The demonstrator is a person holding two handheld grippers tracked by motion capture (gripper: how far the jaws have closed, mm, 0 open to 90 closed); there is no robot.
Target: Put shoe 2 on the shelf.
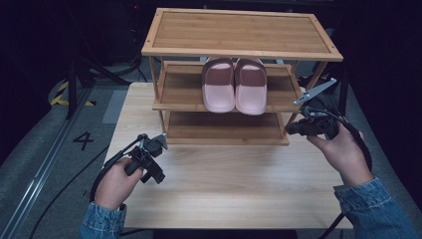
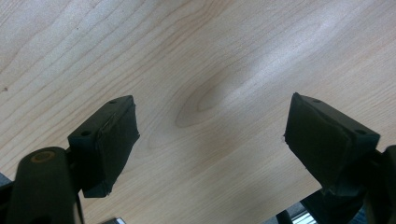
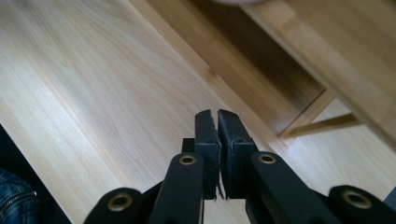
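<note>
Resting: pink slippers [image 1: 234,84], side by side on the shoe rack's [image 1: 242,50] middle shelf.
Left gripper [image 2: 210,135]: jaws apart over the bare table [image 1: 234,184].
Right gripper [image 3: 217,122]: jaws together, empty, beside the rack's right end.

Grey floor [image 1: 30,144] — painted "4" [image 1: 83,140], dark surroundings

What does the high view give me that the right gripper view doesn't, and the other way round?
High view alone: the pair of pink slippers side by side on the middle shelf of the wooden rack, and the left hand-held gripper low over the table, left of the rack. Right gripper view alone: a close look at the right hand-held gripper, its jaws shut with nothing between them, pointing at the rack's foot. Shared: the light wooden table, the rack's lower shelf and the right hand-held gripper by the rack's right side.
</note>
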